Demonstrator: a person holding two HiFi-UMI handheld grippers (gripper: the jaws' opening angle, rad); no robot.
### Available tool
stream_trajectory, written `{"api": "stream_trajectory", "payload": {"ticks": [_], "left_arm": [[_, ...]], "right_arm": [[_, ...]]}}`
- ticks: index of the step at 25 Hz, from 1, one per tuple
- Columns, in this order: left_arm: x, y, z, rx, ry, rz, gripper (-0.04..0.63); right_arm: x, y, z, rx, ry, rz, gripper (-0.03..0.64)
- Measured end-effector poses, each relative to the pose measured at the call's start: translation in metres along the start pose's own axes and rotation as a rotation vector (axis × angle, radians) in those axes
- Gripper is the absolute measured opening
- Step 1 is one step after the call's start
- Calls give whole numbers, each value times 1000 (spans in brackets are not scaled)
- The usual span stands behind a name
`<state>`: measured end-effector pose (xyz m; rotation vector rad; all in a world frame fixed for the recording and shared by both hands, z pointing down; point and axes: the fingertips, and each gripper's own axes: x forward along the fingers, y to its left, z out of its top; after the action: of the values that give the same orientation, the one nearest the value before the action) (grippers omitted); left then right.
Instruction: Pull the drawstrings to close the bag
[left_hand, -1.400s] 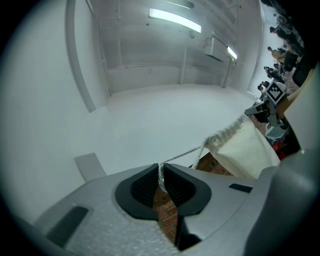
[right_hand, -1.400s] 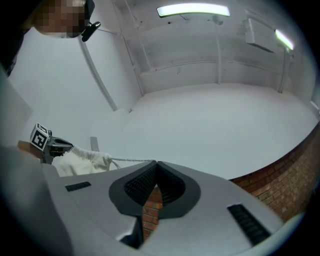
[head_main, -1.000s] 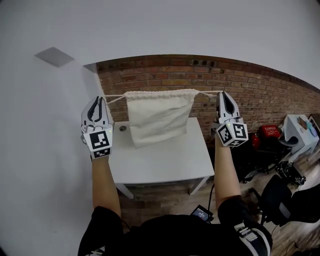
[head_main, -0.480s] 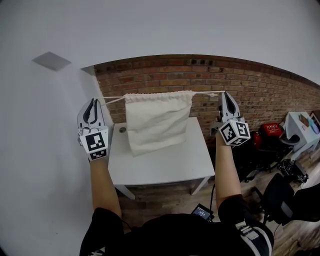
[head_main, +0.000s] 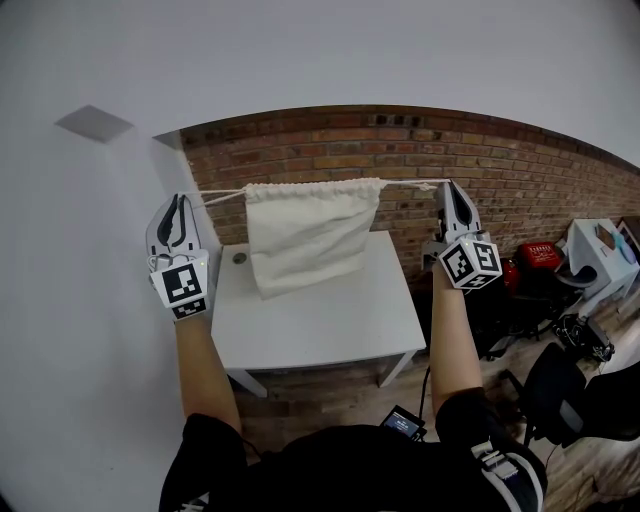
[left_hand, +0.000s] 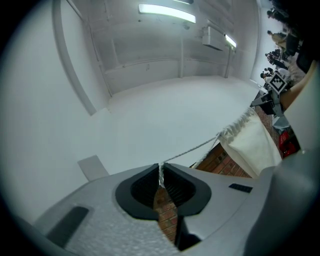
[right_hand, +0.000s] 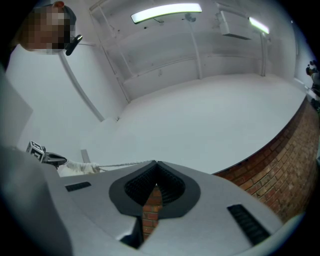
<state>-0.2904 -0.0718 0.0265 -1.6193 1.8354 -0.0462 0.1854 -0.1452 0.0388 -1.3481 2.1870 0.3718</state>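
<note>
Bag: the cream cloth drawstring bag (head_main: 310, 235) hangs above the white square table (head_main: 330, 325), strung between both grippers, its mouth gathered.
Left claw: the left gripper (head_main: 183, 200) pinches the left white twisted drawstring (head_main: 222, 194).
Right claw: the right gripper (head_main: 447, 187) is clamped tight on the right drawstring (head_main: 410, 185).
Handling: probably light and limp; the thin cord could slip through the pads.
Hold: the cord ends, never the cloth.

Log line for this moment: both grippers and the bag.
left gripper: shut on left drawstring | right gripper: shut on right drawstring | bag: hanging between them, mouth gathered
</note>
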Motion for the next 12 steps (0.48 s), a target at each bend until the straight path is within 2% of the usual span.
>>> {"api": "stream_trajectory", "payload": {"ticks": [9, 12], "left_arm": [[-2, 7, -9, -49, -13, 17, 41], [-4, 11, -10, -113, -35, 25, 41]], "right_arm": [[0, -9, 0, 29, 0, 0, 3], [-1, -10, 1, 43, -5, 4, 3]]}}
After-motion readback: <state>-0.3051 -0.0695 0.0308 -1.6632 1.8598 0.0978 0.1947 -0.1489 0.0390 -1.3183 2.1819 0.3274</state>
